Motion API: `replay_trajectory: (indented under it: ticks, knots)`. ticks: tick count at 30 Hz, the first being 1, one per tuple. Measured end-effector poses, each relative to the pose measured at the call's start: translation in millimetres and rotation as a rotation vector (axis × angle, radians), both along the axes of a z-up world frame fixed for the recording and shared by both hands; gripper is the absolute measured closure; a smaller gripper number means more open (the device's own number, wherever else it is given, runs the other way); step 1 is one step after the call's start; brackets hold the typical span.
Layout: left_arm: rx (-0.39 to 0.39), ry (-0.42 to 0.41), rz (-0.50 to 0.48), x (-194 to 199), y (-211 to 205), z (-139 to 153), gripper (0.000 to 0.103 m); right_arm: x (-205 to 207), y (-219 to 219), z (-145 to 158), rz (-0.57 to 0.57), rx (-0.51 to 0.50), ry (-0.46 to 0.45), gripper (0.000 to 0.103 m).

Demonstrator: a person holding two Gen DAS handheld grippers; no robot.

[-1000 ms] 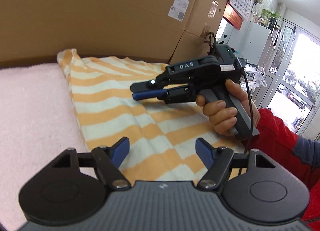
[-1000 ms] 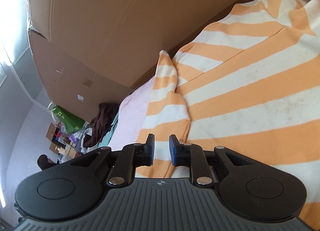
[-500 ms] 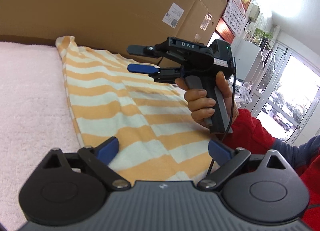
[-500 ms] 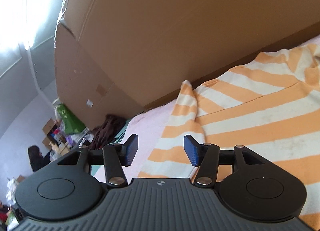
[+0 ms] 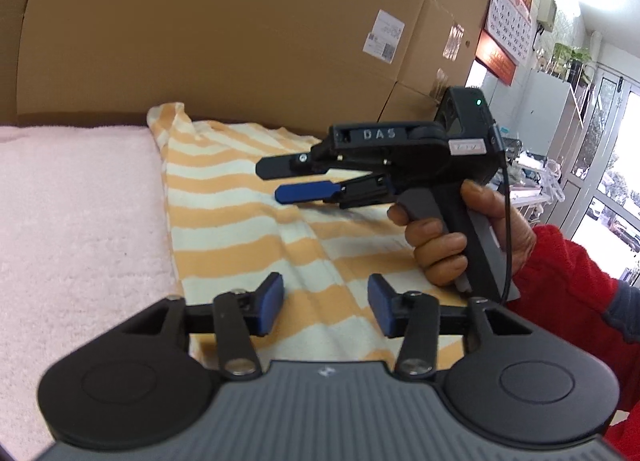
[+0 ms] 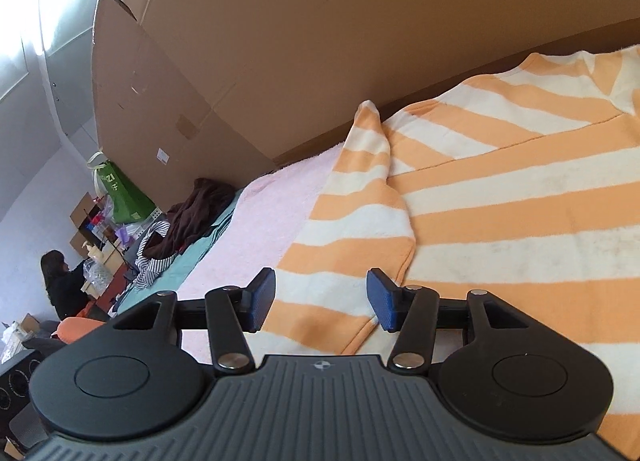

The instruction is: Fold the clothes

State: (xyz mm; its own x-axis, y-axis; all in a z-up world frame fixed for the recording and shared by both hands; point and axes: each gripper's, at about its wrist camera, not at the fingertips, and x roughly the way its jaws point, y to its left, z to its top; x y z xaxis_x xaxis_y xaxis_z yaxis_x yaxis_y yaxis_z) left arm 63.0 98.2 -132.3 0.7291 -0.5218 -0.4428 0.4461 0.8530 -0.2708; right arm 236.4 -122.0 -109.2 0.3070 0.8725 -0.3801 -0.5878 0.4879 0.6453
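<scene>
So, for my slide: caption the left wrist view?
Both grippers open above an orange-striped garment spread on a pink towel.

A pink fleecy blanket [image 5: 72, 221] covers the supporting surface. An orange-and-white striped garment [image 5: 240, 229] lies flat on it, to the right, its far edge against the cardboard boxes [image 5: 224, 29]. Further left lie a teal cloth [image 6: 192, 257] and dark clothes [image 6: 196, 209].

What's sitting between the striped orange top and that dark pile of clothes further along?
Only bare pink towel, then a strip of teal cloth, separates the striped top from the dark clothes; the right wrist view shows it.
</scene>
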Motion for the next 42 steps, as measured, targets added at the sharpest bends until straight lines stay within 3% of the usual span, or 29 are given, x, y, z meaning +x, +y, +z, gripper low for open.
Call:
replay_trajectory:
  ticks: [5,7,8,10,13,15,17,19,20,23,27,28,33,35,38,40,42]
  knots:
    - [0.002,-0.01,-0.039,-3,-3,-1,0.028,1,-1,4,-0.011,-0.028,-0.023,0.048]
    - [0.016,-0.016,-0.036,-3,-5,-1,0.029,3,-5,6,-0.041,-0.024,-0.026,0.047]
    - [0.023,-0.018,-0.03,-4,-6,0,0.032,3,-9,8,-0.08,-0.028,-0.04,0.038]
    - [0.039,-0.022,-0.018,-4,-8,3,0.038,1,-20,11,-0.192,-0.034,-0.09,0.032]
    - [0.087,-0.05,0.029,1,-9,15,0.04,10,-39,6,-0.3,0.01,-0.033,0.034]
    - [0.108,-0.084,0.069,8,-6,30,0.04,14,-51,3,-0.34,0.066,0.015,0.041]
    - [0.088,-0.121,0.104,17,-2,45,0.036,17,-60,1,-0.366,0.109,0.048,0.071]
    - [0.074,-0.139,0.101,30,0,54,0.032,19,-59,-1,-0.337,0.13,0.067,0.084]
    - [0.073,-0.147,0.095,37,0,57,0.032,20,-58,-1,-0.321,0.14,0.076,0.086]
    - [0.122,-0.169,0.08,65,-6,61,0.032,20,-51,-3,-0.276,0.123,0.087,0.084]
    - [0.178,-0.172,0.066,116,-8,54,0.036,19,-41,-5,-0.216,0.1,0.101,0.064]
    - [0.183,-0.167,0.064,130,-8,51,0.038,19,-39,-5,-0.201,0.094,0.104,0.064]
    - [-0.021,-0.012,0.017,198,15,30,0.046,18,-26,-8,-0.126,0.065,0.122,0.073]
    - [-0.008,0.017,0.056,216,19,21,0.048,18,-21,-9,-0.096,0.053,0.129,0.081]
    - [-0.053,0.035,0.101,225,31,6,0.048,22,-28,-9,-0.138,0.068,0.129,0.081]
    - [-0.123,0.071,0.104,228,40,5,0.046,25,-32,-10,-0.167,0.078,0.129,0.081]
    - [-0.105,0.068,0.114,226,40,5,0.041,28,-37,-10,-0.196,0.088,0.13,0.08]
